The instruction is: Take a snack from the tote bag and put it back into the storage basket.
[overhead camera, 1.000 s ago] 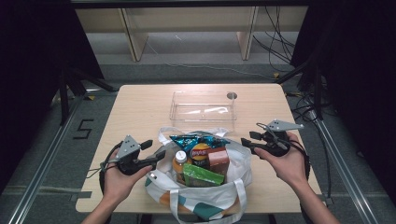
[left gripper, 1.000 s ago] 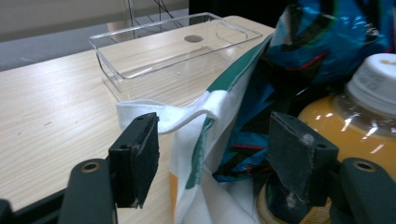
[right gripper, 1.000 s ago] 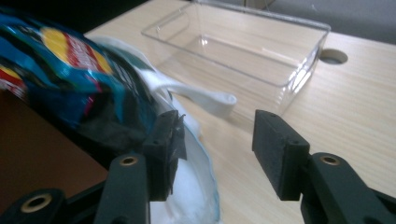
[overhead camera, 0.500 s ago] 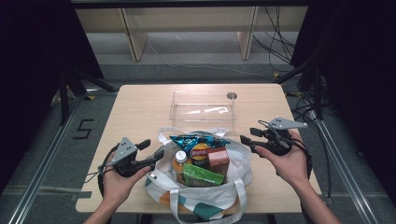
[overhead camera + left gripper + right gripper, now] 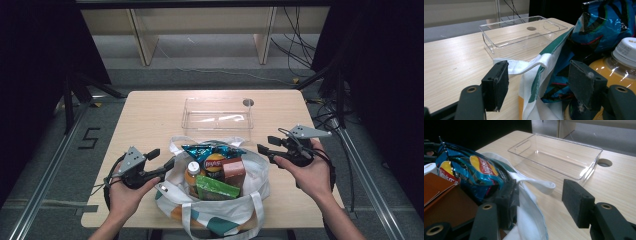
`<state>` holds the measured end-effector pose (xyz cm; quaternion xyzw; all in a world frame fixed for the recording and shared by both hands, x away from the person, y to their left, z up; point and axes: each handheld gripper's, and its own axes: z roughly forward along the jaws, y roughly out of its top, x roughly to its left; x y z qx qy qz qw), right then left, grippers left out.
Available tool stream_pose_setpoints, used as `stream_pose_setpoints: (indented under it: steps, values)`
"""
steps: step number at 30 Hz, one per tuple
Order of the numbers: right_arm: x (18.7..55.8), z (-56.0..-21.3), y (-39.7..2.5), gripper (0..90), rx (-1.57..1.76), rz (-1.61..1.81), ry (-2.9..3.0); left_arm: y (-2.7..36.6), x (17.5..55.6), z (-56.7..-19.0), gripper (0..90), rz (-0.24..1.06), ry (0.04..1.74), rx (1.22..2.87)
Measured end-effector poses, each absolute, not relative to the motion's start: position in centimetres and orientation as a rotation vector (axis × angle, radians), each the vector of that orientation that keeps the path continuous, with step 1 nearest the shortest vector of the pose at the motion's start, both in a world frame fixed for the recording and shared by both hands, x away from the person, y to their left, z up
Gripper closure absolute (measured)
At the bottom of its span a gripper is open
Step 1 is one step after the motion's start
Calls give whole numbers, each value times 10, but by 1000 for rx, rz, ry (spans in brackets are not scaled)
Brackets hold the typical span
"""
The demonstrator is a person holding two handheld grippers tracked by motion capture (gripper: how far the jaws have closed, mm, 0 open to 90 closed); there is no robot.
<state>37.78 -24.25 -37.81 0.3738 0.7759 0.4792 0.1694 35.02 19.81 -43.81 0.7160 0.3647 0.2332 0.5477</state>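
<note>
Wooden table (image 5: pixel 150 120), floor marking "5" (image 5: pixel 89 138), high view

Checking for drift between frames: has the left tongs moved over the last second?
Yes, slightly. The left tongs slid back toward the table's near edge and edged right toward the tote bag; its jaws are open at the bag's rim.

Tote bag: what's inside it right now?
The tote bag holds a blue chip bag, an orange juice bottle, a brown box and a green packet. Whatever lies beneath them is covered. Both grippers are open beside it.
</note>
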Motion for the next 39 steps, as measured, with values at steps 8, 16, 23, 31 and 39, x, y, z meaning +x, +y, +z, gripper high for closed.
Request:
stream_pose_setpoints:
  steps: [8,16,23,31,39]
  values:
    - [375,-372,-232,462,1031,1472,2200,197,351,-437,323,562,857,1700]
    - [367,-366,-218,460,972,1564,2226,197,351,-436,321,560,859,1708]
    - [365,-355,-207,468,910,1597,2230,197,350,-435,321,571,845,1711]
    - [365,-353,-195,480,791,1592,2275,195,350,-436,321,558,857,1706]
    - [375,-362,-181,526,792,1545,2315,195,350,-436,320,547,860,1698]
